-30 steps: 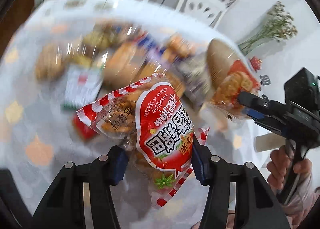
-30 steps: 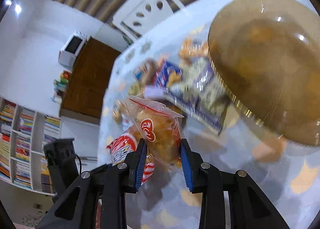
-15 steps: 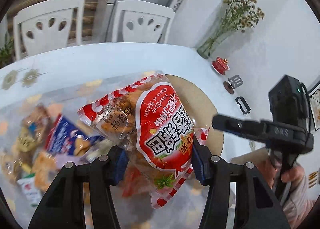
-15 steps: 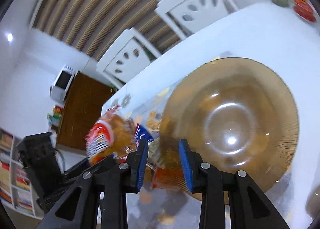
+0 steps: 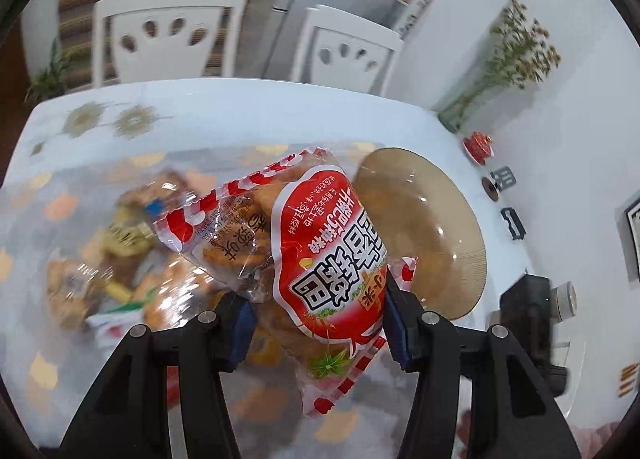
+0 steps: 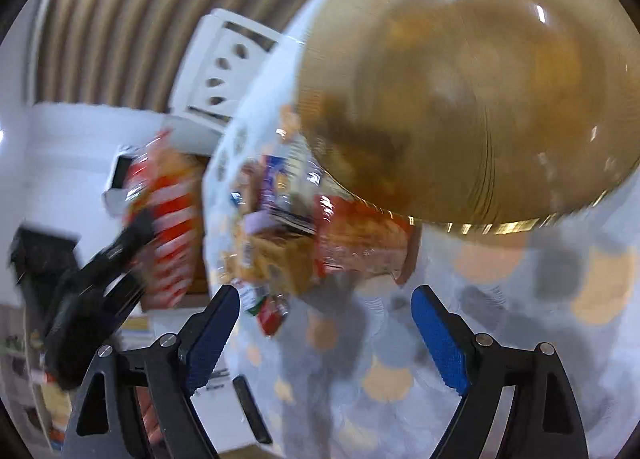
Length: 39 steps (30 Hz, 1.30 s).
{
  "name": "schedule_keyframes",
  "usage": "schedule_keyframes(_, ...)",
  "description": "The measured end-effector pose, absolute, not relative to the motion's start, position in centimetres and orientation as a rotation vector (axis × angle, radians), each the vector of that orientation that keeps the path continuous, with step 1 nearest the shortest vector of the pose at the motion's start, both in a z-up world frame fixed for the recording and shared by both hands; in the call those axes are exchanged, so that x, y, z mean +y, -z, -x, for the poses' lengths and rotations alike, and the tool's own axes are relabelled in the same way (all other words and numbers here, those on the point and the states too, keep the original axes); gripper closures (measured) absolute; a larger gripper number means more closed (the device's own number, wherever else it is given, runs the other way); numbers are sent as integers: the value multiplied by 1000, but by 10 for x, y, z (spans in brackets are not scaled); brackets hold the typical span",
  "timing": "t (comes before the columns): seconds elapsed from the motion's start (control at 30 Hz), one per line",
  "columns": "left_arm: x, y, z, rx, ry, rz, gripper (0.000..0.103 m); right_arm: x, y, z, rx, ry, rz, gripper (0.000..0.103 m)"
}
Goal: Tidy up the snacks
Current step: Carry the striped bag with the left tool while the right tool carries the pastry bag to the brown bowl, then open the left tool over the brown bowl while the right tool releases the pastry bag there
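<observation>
My left gripper is shut on a red and white snack bag and holds it above the table, left of the amber glass bowl. My right gripper is open and empty, low over the table in front of the bowl. A clear red-edged snack pack lies by the bowl's near rim, just beyond the right fingertips. The held bag and left gripper also show blurred at the left of the right wrist view. A pile of loose snack packs lies on the table's left part.
The table has a white cloth with orange spots. Two white chairs stand behind it. A vase of dried flowers and a small red pot stand at the far right. More packs lie beside the bowl.
My right gripper has opened and let go of its orange snack pack, then dropped close to the bowl. My left gripper kept its bag and swung toward the bowl side.
</observation>
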<state>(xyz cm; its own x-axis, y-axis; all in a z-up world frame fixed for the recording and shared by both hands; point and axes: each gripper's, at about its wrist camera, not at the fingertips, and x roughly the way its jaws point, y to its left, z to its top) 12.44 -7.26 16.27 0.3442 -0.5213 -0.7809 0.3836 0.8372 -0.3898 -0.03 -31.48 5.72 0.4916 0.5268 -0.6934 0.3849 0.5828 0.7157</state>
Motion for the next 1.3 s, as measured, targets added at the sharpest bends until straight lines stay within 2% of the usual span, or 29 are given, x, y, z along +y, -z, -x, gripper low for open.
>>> schedule_keyframes(0.27,-35,-156,-111,1070,540,217,51,-294,-29,-32,1142,16,-864,18)
schedule_keyframes(0.3,-33,-156,-109,1069,535,217,51,-293,-29,-33,1135,22,-841,21)
schedule_keyframes(0.33,-31,-156,-108,1069,533,219,51,-293,-30,-32,1124,35,-811,41)
schedule_keyframes(0.37,-30,-156,-107,1067,532,222,51,-293,-33,-31,1130,27,-787,45)
schedule_keyframes(0.53,-31,-160,-107,1054,529,228,51,-292,-50,-18,1109,-88,-798,47)
schedule_keyframes(0.7,-46,-173,-114,1030,565,221,51,-306,-103,-4,1007,-198,-861,47)
schedule_keyframes(0.87,-88,-188,-135,1004,636,191,51,-358,-156,-8,881,-158,-867,47)
schedule_keyframes(1.03,-154,-193,-153,1004,742,152,51,-416,-164,-16,868,-50,-868,47)
schedule_keyframes(1.1,-179,-190,-155,1022,769,137,51,-438,-159,-15,876,8,-883,46)
schedule_keyframes(1.17,-202,-183,-157,1050,797,122,46,-452,-150,-15,910,45,-878,42)
schedule_keyframes(1.2,-210,-180,-158,1070,805,116,35,-460,-143,-17,937,55,-880,37)
schedule_keyframes(1.23,-220,-175,-158,1104,807,110,31,-462,-145,-17,950,61,-885,23)
schedule_keyframes(1.27,-223,-173,-158,1116,811,111,31,-467,-142,-16,958,72,-897,14)
schedule_keyframes(1.3,-225,-172,-157,1119,819,116,31,-471,-140,-12,955,85,-902,14)
